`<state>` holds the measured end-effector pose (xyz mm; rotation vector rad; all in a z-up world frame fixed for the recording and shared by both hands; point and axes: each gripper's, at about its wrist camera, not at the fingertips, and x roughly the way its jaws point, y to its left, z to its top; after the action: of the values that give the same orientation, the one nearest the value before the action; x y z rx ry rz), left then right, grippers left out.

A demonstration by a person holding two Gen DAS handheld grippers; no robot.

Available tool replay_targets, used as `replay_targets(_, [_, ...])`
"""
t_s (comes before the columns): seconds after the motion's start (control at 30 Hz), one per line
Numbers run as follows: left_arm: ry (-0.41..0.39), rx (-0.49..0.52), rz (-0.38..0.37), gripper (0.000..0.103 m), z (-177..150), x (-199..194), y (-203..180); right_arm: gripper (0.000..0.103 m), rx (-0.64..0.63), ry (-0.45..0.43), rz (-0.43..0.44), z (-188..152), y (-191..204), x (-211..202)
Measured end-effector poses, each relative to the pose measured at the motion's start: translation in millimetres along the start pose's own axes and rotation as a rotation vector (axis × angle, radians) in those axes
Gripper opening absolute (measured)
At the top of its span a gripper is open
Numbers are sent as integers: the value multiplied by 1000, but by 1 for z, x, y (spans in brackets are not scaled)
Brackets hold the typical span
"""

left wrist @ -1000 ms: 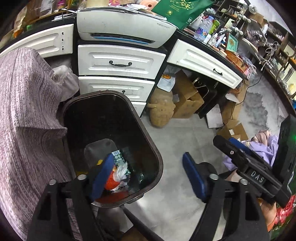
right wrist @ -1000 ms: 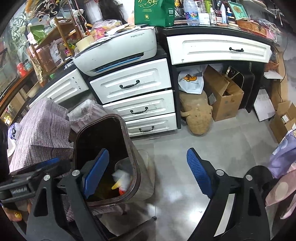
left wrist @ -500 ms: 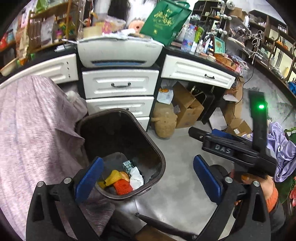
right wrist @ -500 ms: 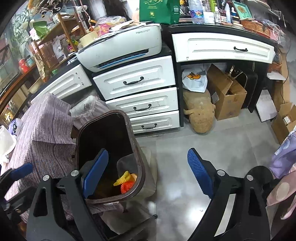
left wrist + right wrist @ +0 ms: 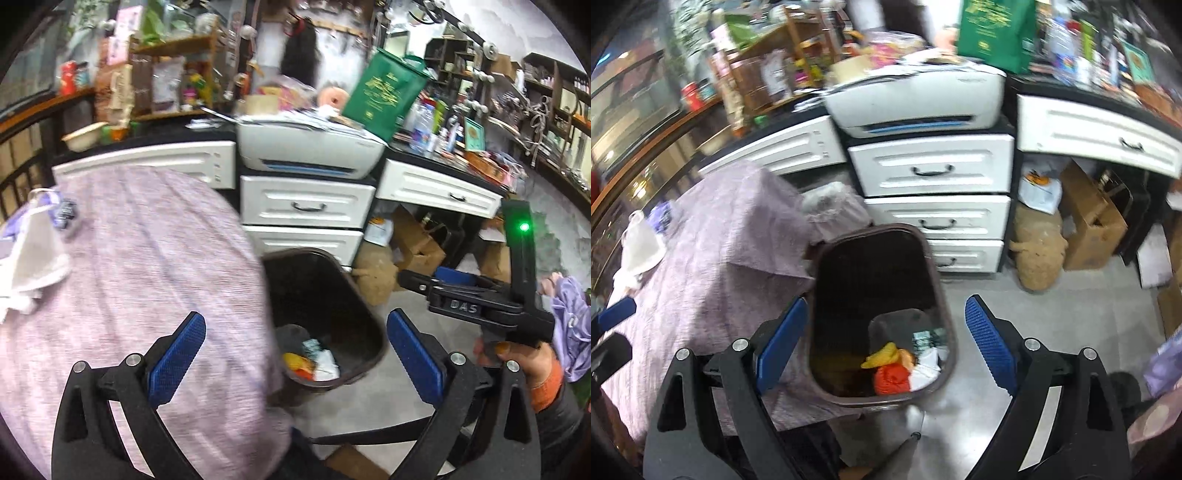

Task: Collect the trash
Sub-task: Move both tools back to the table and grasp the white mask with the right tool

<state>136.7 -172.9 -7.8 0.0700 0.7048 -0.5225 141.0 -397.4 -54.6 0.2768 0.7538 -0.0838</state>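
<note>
A dark brown trash bin (image 5: 364,321) (image 5: 940,295) stands on the floor beside a table with a purple cloth (image 5: 147,266) (image 5: 720,258). Orange, yellow and white trash (image 5: 897,365) (image 5: 312,363) lies at its bottom. White crumpled paper (image 5: 29,254) (image 5: 641,247) and a small dark item (image 5: 66,214) lie at the table's far left. My left gripper (image 5: 295,354) is open and empty, above the table edge and bin. My right gripper (image 5: 886,339) is open and empty, above the bin; it also shows in the left wrist view (image 5: 461,295).
White drawers (image 5: 931,170) with a printer (image 5: 916,99) on top stand behind the bin. Cardboard boxes (image 5: 1089,221) and a tan stuffed toy (image 5: 1038,254) sit under the desk at right. A purple garment (image 5: 569,328) lies on the floor at right.
Both grippers have risen and swung left. The table top with the white paper has come into view. The trash stays in the bin.
</note>
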Motion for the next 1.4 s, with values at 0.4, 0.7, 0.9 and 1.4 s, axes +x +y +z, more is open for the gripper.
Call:
replay_targets(0.4, [-4, -110, 167, 97, -22, -37, 85, 87, -213, 24, 205, 11, 113, 2])
replay_targets(0.7, [-51, -257, 298, 97, -39, -72, 160, 87, -321, 75, 387, 15, 204, 9])
replay_targets(0.9, [-83, -389, 346, 93, -46, -89, 210, 86, -379, 74, 466, 20, 257, 13])
replay_targets(1.4, [-63, -519, 309, 78, -57, -91, 252, 64, -376, 186, 618, 53, 383, 88])
